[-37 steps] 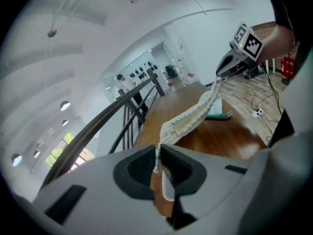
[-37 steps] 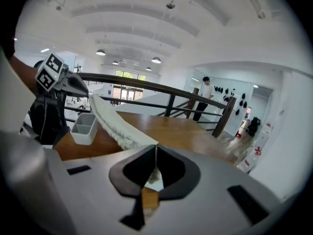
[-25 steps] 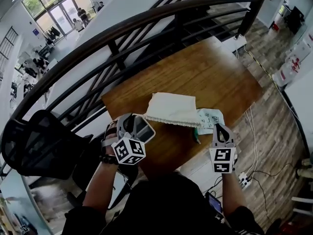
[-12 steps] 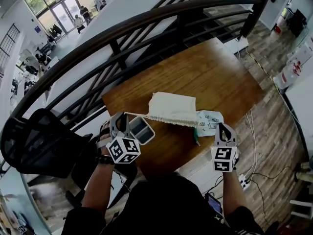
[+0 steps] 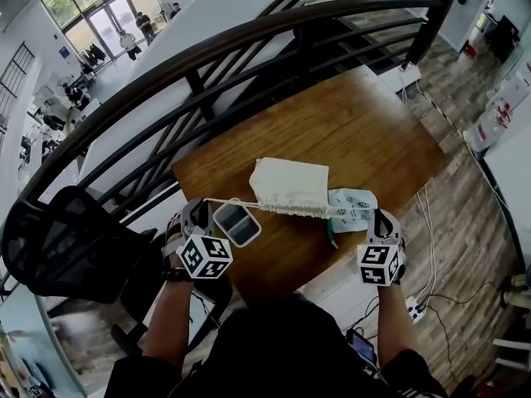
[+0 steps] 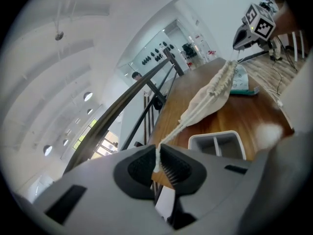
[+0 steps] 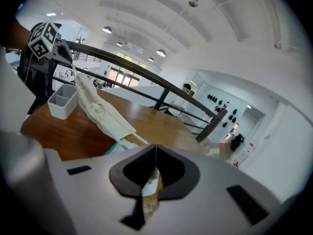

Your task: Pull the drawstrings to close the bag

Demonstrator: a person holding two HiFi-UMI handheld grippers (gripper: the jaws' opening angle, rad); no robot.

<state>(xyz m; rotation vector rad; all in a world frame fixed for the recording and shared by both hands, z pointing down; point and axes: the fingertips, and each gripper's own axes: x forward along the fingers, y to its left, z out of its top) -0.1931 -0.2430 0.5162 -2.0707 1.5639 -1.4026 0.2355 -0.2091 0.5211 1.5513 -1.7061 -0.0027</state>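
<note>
Left gripper (image 6: 157, 155) is clamped tight on the drawstring (image 6: 171, 131), with the bag (image 5: 290, 185) on the table (image 5: 365, 123) between both grippers. Right gripper (image 7: 156, 150) is pressed shut too. Its end of the drawstring is barely visible in the jaws.

A wooden worktop (image 5: 365, 131) stood against a dark curved railing (image 5: 207, 44) with slanted bars. Beyond the railing lay a bright lower level, where glass doors (image 5: 99, 15) let in daylight. A black chair (image 5: 66, 239) sat at the left. Plank flooring (image 5: 469, 222) ran along the right, crossed by white cables (image 5: 431, 247) near a power strip (image 5: 412, 307). Ceiling lamps (image 7: 106, 29) glowed overhead.
</note>
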